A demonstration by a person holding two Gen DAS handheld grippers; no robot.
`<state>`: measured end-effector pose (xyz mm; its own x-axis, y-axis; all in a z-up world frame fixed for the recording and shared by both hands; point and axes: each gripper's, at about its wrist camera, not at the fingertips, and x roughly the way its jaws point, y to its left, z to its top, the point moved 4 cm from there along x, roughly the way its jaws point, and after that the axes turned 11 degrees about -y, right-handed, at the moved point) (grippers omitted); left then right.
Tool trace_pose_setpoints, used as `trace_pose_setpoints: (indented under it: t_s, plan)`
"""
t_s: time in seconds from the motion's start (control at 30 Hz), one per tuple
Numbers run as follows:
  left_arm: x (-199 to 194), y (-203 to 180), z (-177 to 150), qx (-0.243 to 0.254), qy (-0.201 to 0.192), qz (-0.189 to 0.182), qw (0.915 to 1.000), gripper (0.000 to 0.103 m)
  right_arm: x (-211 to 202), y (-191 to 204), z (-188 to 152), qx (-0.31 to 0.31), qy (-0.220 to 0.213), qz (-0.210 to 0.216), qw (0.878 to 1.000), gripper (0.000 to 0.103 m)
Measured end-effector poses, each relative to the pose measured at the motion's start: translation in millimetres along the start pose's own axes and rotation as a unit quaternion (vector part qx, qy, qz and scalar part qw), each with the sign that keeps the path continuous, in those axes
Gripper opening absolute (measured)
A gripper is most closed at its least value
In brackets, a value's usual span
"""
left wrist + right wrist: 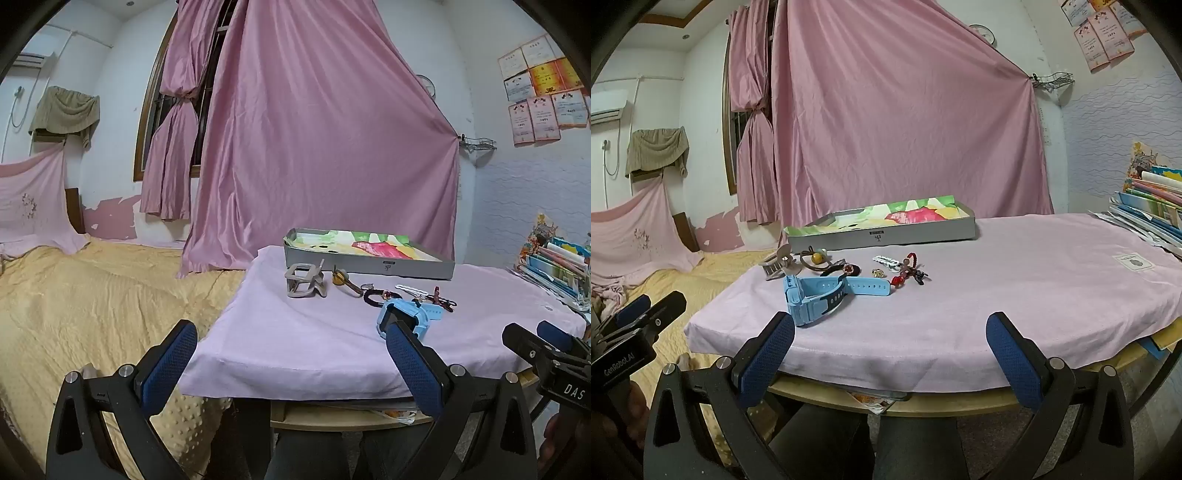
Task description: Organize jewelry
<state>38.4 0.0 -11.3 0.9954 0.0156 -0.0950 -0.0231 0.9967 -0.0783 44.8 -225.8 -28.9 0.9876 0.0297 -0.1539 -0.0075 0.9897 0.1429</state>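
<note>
Left wrist view first: my left gripper (291,354) hangs at the near edge of the desk (295,354), fingers (168,363) spread wide with nothing between them. Taking the grey box (369,260) as my landmark, all the jewelry lies loose on the pink cloth in front of it: a beige hair claw (304,280) near the box's left end, a brown hair tie with a yellow bead (341,278) beside it, then a white clip (412,290) and red beaded charm (441,300) nearer me, and the blue watch (402,317) nearest of all.

Right wrist view: my right gripper (890,350) is likewise released and empty, short of the pile. From here the watch lies well in front of the box, its strap over a dark hair tie (836,272).

My worry is that overlap: lifting the watch may drag the tie or charm along, and fingers pressing low could bunch the cloth and scatter the small pieces
</note>
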Motion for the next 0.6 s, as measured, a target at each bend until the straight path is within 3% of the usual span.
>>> trace_pose_setpoints:
  t_s: [0.6]
  plan:
    - [0.1, 0.0, 0.0, -0.001, 0.000, 0.000, 1.0000, 0.103, 0.3, 0.4, -0.8, 0.000, -0.001, 0.000, 1.000, 0.102]
